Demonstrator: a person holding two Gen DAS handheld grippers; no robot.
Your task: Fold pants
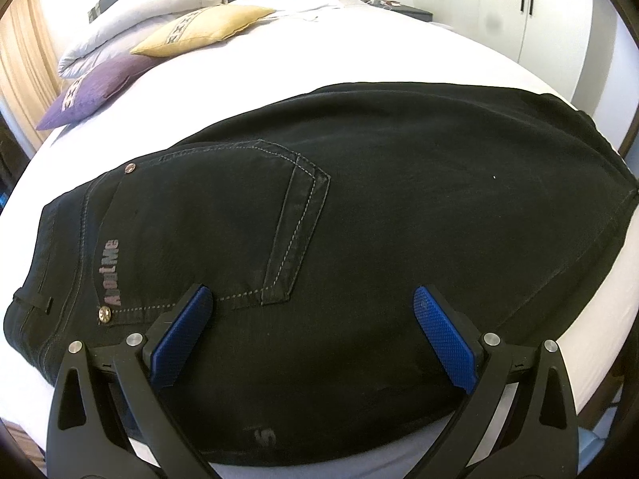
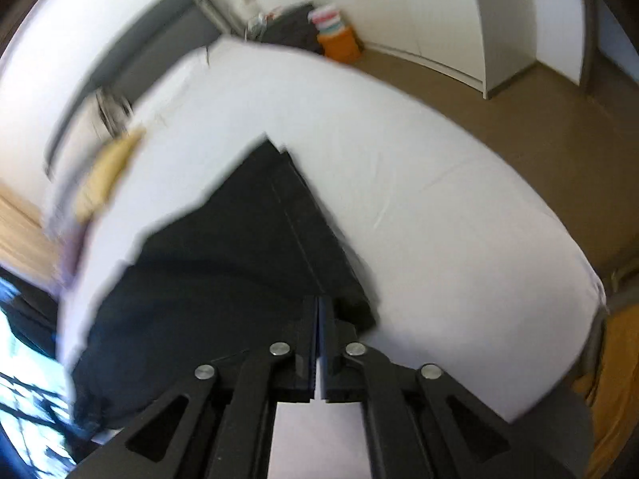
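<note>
Black jeans [image 1: 359, 207] lie folded lengthwise on the white bed [image 1: 359, 52], waistband to the left, back pocket facing up. My left gripper [image 1: 313, 299] is open, its blue pads [image 1: 443, 335] spread just above the pants near the bed's front edge, holding nothing. In the right wrist view the pants [image 2: 223, 263] stretch away as a dark wedge on the white sheet [image 2: 439, 219]. My right gripper [image 2: 319, 311] is shut, jaws pressed together above the pants' near right edge; no fabric shows between them. This view is blurred by motion.
A purple cushion [image 1: 96, 92], a yellow cushion [image 1: 203, 30] and white pillows [image 1: 151, 8] lie at the bed's head. White wardrobes [image 1: 499, 0] and a dark nightstand [image 1: 403, 8] stand beyond. Brown floor [image 2: 539, 119] lies right of the bed, with orange items [image 2: 339, 46] by the wall.
</note>
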